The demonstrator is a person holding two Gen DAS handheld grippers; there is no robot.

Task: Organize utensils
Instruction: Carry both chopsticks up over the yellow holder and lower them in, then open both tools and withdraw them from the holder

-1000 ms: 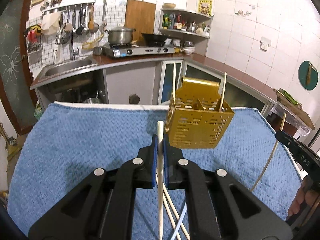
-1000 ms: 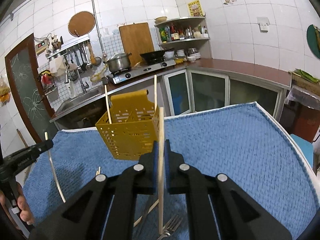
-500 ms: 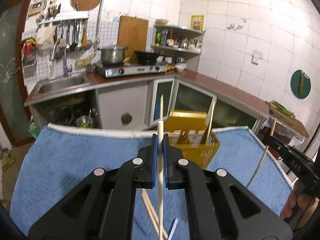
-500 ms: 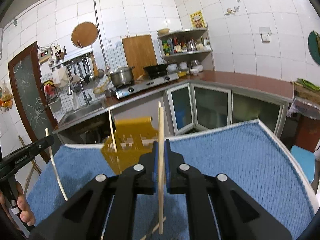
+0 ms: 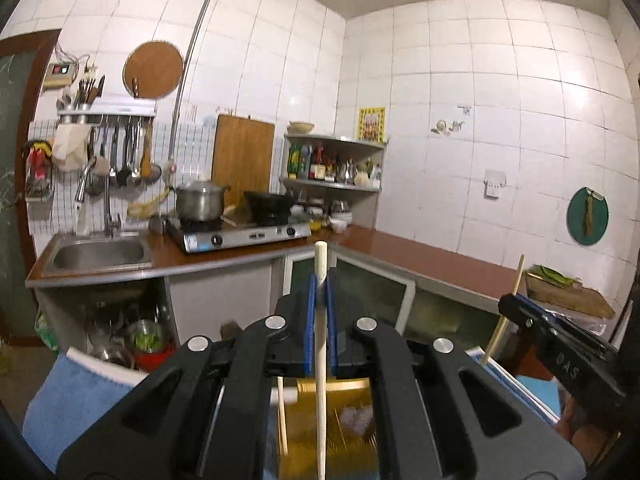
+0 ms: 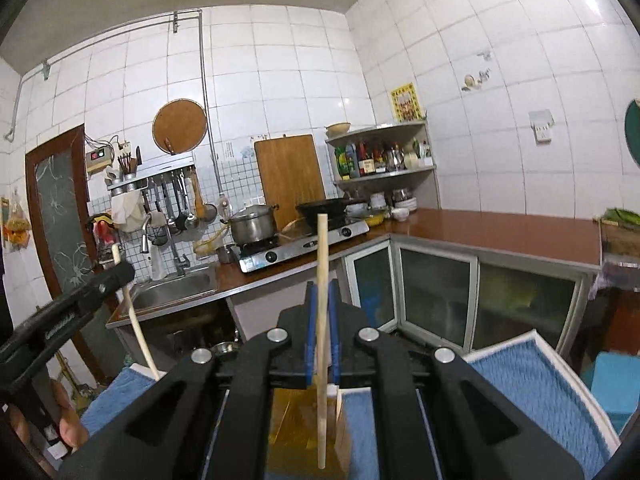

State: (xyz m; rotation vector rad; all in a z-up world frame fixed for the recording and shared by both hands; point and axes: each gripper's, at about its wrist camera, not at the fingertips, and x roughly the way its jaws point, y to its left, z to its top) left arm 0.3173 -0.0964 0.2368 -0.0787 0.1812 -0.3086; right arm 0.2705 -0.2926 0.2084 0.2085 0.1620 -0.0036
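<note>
With both claws clamped shut, I hold one chopstick in each. My left gripper (image 5: 319, 320) pinches a pale chopstick (image 5: 321, 364) between its blue pads, the stick running upright through the centre of the left wrist view, its blunt top poking above the jaws and its lower length hanging down past them. My right gripper (image 6: 321, 328) grips a tan wooden chopstick (image 6: 321, 340) the same way, vertical in the middle of the right wrist view, with more of it standing above the pads.

I judge I keep them upright so the lower ends can go straight into the yellow utensil holder (image 5: 352, 432), which sits low in the frame, directly beneath my left claw and partly hidden by its black body. In the right wrist view that same perforated caddy shows at bottom centre, on the blue towel (image 6: 532, 384) covering the table. Another chopstick (image 5: 282, 416) already stands in it, at lower centre left.

Each claw appears in the other's view at the frame edge, so they hang side by side, well apart. The lower tips seem to sit above or near the holder's opening; I cannot tell whether either has entered. Lowering them without catching the rim looks like the next concern.
</note>
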